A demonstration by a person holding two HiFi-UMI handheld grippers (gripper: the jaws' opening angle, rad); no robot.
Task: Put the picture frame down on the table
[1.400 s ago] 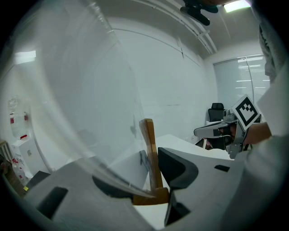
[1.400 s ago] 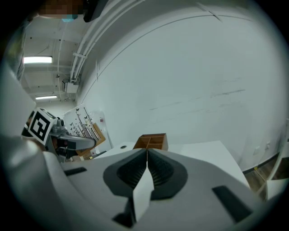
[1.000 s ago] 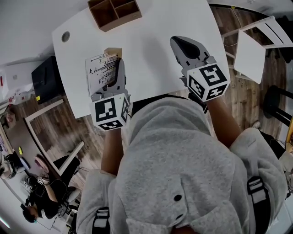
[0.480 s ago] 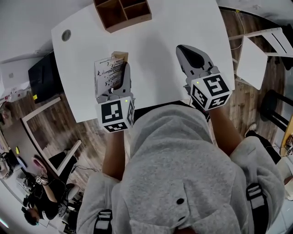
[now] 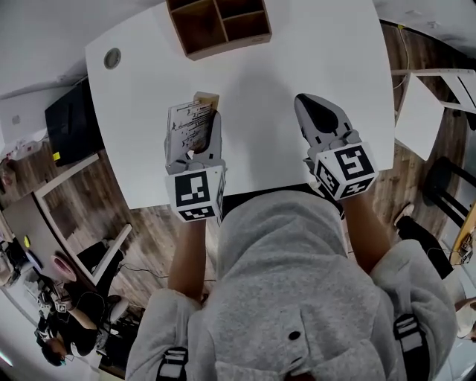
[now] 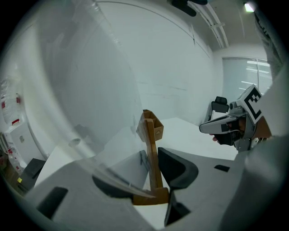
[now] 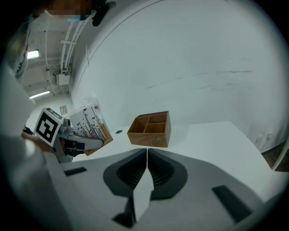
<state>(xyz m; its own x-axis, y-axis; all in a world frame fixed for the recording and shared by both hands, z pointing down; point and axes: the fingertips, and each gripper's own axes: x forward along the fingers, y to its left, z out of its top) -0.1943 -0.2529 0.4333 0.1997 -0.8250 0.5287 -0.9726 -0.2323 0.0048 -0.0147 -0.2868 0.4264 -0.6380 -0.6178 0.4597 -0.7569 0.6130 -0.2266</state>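
Note:
The picture frame (image 5: 187, 125) has a wooden back and a print of thin black lines with small birds. My left gripper (image 5: 208, 128) is shut on its right edge and holds it over the near left part of the white table (image 5: 260, 89). In the left gripper view the frame (image 6: 151, 149) shows edge-on between the jaws, with its clear pane to the left. From the right gripper view the frame (image 7: 88, 122) leans tilted; whether it touches the table is hidden. My right gripper (image 5: 314, 108) is shut and empty over the near right part of the table.
A wooden box with compartments (image 5: 222, 22) stands at the table's far edge, also visible as the box (image 7: 151, 129) ahead of the right gripper. A round cable hole (image 5: 112, 58) sits at the far left corner. A white chair (image 5: 420, 111) stands off to the right, on the wood floor.
The head view has shifted, so everything sits further right in the picture. The left gripper still holds the frame, a little further in over the table. The right gripper stays shut.

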